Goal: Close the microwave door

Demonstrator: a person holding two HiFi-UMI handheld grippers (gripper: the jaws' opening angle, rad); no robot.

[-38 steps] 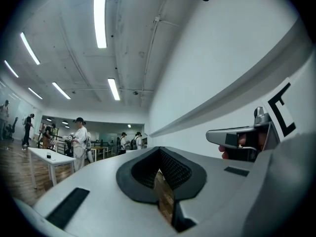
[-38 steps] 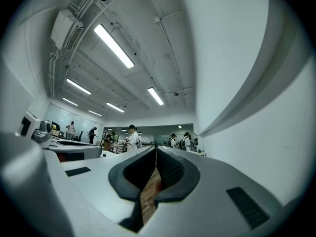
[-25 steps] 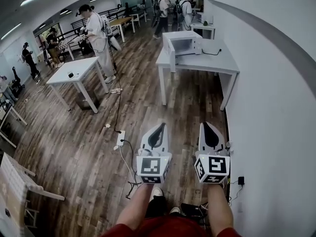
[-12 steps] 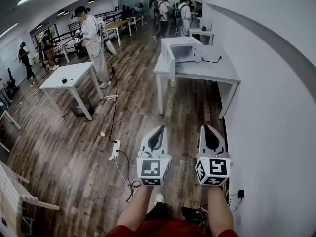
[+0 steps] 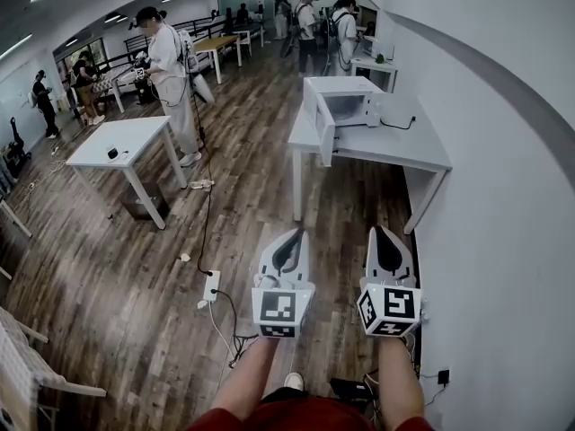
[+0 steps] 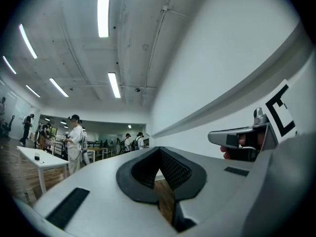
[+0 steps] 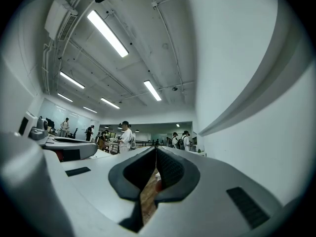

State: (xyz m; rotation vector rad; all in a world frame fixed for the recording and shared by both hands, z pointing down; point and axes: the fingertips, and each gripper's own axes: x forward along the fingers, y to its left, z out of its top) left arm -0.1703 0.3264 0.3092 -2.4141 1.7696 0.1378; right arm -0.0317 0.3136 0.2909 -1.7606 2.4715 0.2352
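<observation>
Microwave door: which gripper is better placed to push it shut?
Left, probably: the open door juts from the microwave's left side, more in line with the left gripper. Both are far off.

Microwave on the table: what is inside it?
The microwave has its door open; the cavity looks empty. It is too far off to rule out small things.

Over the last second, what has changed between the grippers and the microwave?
The person has walked forward: the microwave and its table appear nearer and larger in the head view. Nothing was grasped or released. The microwave door still hangs open; left gripper and right gripper stay shut, empty, side by side.
</observation>
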